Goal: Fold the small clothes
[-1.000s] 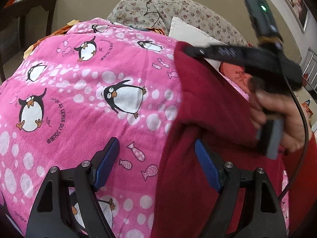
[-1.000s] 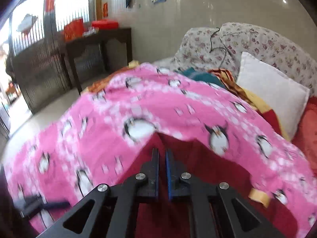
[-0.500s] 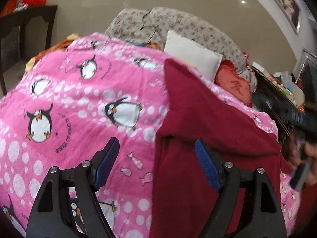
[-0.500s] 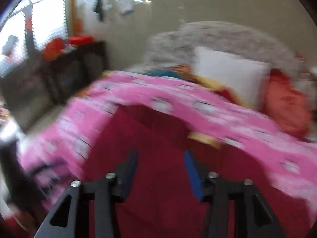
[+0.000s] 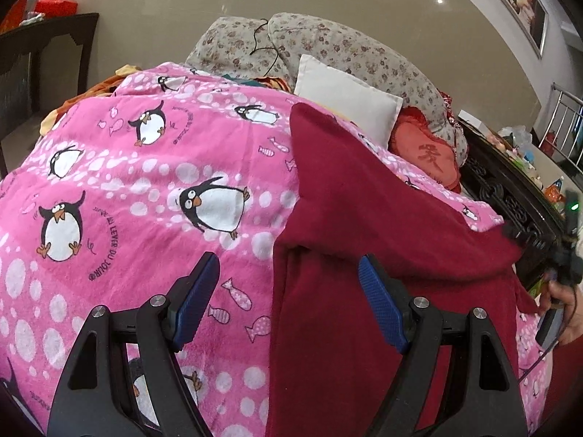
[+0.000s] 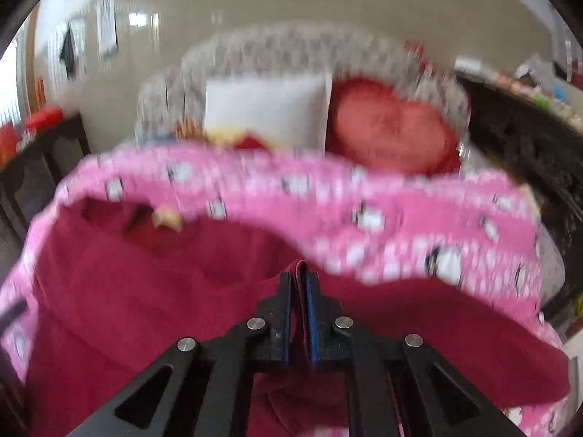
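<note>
1. The garment (image 5: 364, 255) is dark red and soft. It lies on the right half of the blanket (image 5: 145, 182), partly folded, with one flap laid diagonally across the lower layer.
2. My right tongs (image 6: 300, 302) are pressed together on a pinch of its edge; a small red loop of cloth shows between the blue pads (image 6: 312, 313). I hold it there, I judge, so I can carry that edge across for the next fold. This view is smeared, so finer detail is lost.
3. My left tongs (image 5: 288, 298) are spread wide and hold nothing. They hover over the garment's left edge, one finger above the blanket and the other above the red cloth, probably ready to pin or take that side.
4. The left edge runs fairly straight toward me; the far corner comes to a point near the pillow (image 5: 346, 102).
5. Open room: the whole left part of the blanket is bare, flat and good for laying a fold.
6. The right is tighter. The garment reaches the bed's edge there, close to a dark carved table (image 5: 510, 196), so I would work leftward.
7. Behind the pillow are a red cushion (image 5: 426, 153) and floral bedding (image 5: 328, 47), well apart from the work.
</note>
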Available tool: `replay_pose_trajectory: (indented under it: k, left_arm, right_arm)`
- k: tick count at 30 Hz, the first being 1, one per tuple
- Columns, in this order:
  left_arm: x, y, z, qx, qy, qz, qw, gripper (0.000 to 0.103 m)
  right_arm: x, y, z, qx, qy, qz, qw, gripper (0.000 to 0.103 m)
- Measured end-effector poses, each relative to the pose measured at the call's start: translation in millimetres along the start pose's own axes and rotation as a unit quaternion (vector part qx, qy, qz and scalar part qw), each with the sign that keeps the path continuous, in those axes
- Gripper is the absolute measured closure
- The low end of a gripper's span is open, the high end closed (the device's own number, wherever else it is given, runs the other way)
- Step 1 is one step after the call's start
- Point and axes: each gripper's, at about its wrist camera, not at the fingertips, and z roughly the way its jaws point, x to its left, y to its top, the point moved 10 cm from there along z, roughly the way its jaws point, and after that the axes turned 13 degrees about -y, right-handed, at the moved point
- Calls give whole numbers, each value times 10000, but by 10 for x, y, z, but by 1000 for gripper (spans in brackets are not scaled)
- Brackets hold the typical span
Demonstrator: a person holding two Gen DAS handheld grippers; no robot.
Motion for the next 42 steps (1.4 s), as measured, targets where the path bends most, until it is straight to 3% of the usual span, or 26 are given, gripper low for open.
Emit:
replay_pose_trajectory:
  k: [3, 6, 7, 10, 13, 15, 17, 20, 23, 29, 32, 36, 37, 39, 42]
  left_arm:
    - [-14, 7, -17, -53, -14, 23, 10000, 24]
    - [-26, 14, -36, -90, -24, 51, 9999, 24]
    - [-36, 16, -40, -104, -30, 69, 9999, 24]
    - [-77, 36, -51, -169, -34, 148, 9997, 24]
    - [-145, 71, -63, -259, -67, 226, 9994, 24]
    - [-193, 87, -54, -276, -96, 258, 9992, 24]
    - [-235, 72, -31, -252, -83, 338, 9991, 24]
    - [-291, 21, 4, -154, -27, 550, 9984, 24]
    - [-315, 36, -25, -199, -6, 616, 9979, 24]
    - [-450, 169, 7, -151, 77, 635, 9978, 24]
    - [-567, 234, 190, -111, 77, 788, 9968, 23]
    - [-481, 81, 664, 646, 261, 639, 9955, 23]
    - [-442, 46, 740, 776, 367, 647, 9942, 23]
    - [-447, 36, 738, 755, 388, 680, 9941, 23]
    - [-474, 34, 616, 732, 284, 517, 9956, 23]
  right_arm:
    - [-96, -22, 125, -6, -480, -171, 9987, 96]
    - [-260, -380, 407, 865, -734, -190, 9934, 96]
    - [-332, -441, 405, 974, -736, -64, 9925, 94]
    - [-498, -381, 180, 684, -837, 236, 9939, 92]
    - [-225, -187, -39, 356, -188, 206, 9990, 92]
    - [160, -148, -60, 409, 436, 24, 9982, 92]
    - [427, -176, 34, 520, 732, -125, 9959, 92]
    - [693, -444, 465, 1257, 665, -169, 9897, 92]
    - [632, -403, 411, 1187, 717, 129, 9903, 92]
    - [183, -538, 71, 915, 343, 93, 9952, 82]
    - [67, -581, 90, 726, 658, 559, 9936, 80]
    - [-165, -553, -134, 784, 1205, 1253, 9817, 79]
    - [-274, -566, -204, 703, 1207, 1368, 9807, 74]
    - [-687, -694, -334, 571, 834, 1645, 9812, 62]
    - [-1440, -1040, -351, 696, 299, 2226, 9720, 60]
